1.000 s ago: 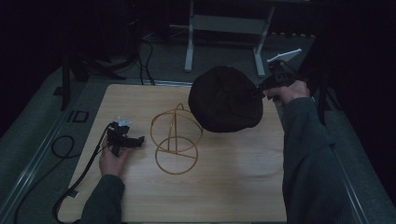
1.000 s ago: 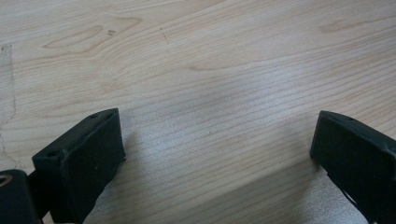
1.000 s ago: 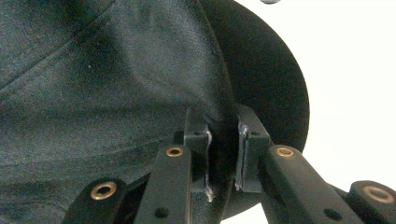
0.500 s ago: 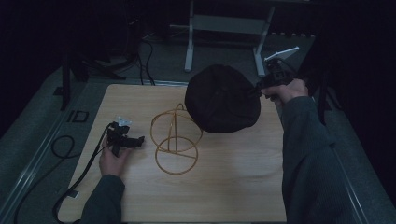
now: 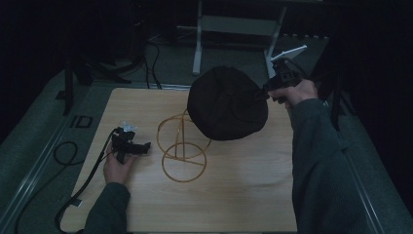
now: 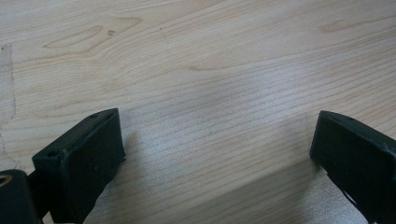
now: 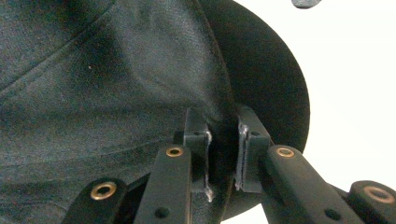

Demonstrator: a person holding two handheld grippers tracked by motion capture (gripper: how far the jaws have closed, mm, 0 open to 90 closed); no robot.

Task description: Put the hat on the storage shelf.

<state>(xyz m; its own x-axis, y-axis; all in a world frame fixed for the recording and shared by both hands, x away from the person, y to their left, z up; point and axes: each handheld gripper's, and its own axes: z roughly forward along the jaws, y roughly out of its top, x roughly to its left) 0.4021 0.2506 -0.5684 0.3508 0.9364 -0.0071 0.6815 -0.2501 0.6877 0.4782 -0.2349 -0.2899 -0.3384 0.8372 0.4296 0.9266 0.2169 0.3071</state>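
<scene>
Cap (image 5: 226, 105) shifted left, pale wooden table (image 5: 243, 195), dim, perhaps carpeted room

A dark fabric cap (image 5: 226, 103) hangs tilted in the air above the far right of the table, its edge pinched, overlapping the gold wire stand (image 5: 182, 146).

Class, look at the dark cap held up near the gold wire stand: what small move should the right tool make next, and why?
Probably carry the cap a little further left and lower its crown onto the wire stand. The right tool is clamped on the cap's edge, holding it above the table beside the stand's top, not yet resting on it. The left tool sits open on the table.
</scene>
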